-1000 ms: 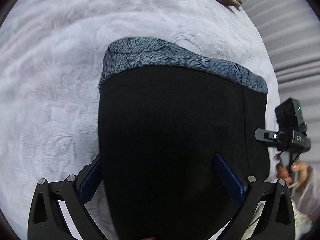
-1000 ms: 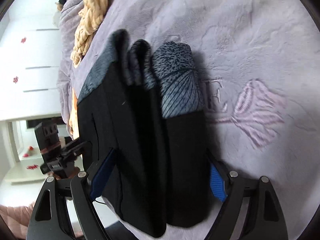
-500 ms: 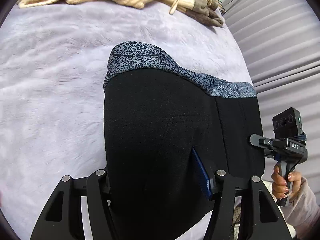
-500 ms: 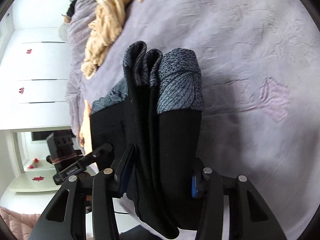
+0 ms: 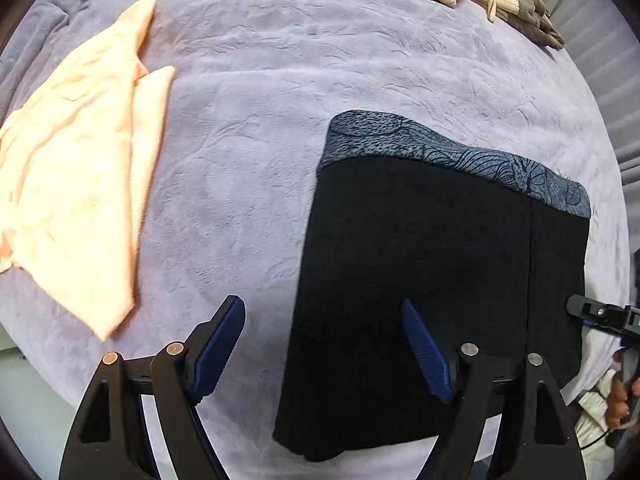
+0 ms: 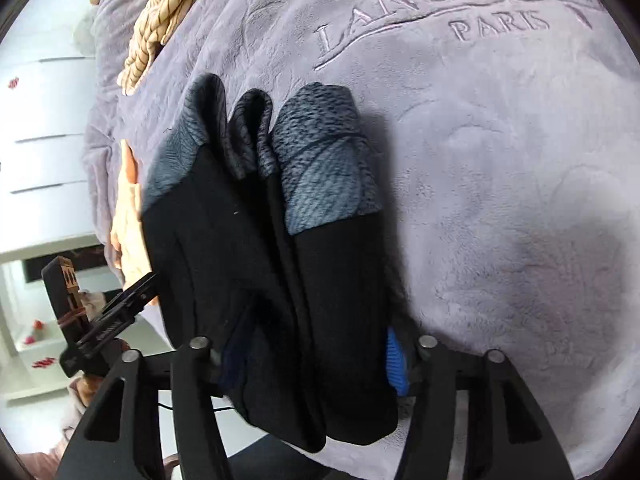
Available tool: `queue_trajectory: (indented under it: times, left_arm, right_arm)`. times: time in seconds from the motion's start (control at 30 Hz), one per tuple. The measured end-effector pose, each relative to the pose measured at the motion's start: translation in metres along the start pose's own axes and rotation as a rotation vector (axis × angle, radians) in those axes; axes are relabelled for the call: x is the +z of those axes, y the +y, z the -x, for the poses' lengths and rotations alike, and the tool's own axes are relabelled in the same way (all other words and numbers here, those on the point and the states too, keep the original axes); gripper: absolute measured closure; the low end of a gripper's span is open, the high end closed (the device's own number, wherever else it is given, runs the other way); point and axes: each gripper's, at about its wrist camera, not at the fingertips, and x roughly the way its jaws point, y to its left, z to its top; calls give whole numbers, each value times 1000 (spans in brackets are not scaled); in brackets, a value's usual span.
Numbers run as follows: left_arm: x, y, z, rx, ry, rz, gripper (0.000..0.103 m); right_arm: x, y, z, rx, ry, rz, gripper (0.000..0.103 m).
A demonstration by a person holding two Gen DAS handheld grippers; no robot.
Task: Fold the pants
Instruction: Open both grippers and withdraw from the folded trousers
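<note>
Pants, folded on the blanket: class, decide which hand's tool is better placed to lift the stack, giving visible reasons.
Right, probably. The right tool brackets the pants, layers between both pads, though its jaws are opening. The left tool, also opening, has one finger over the pants, the other over blanket.

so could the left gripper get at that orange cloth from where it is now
Probably yes. The orange cloth lies flat on the blanket, left of the left gripper, whose jaws are opening with nothing between them. Bare blanket separates them.

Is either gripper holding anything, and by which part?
Nothing gripped. Left gripper jaws are opening over the pants edge; right gripper jaws are opening around their near end.
</note>
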Motion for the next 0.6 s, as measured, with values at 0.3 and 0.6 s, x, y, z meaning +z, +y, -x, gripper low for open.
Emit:
queue_trajectory:
  times: [0.3, 0.6]
  left_arm:
    - [-38, -36, 35, 51, -21, -68, 0]
    - [-56, -70, 39, 76, 0, -114, 0]
  right_arm:
    - [-28, 41, 50, -276, -90, 77, 22]
    - [-45, 74, 54, -333, -171, 113, 13]
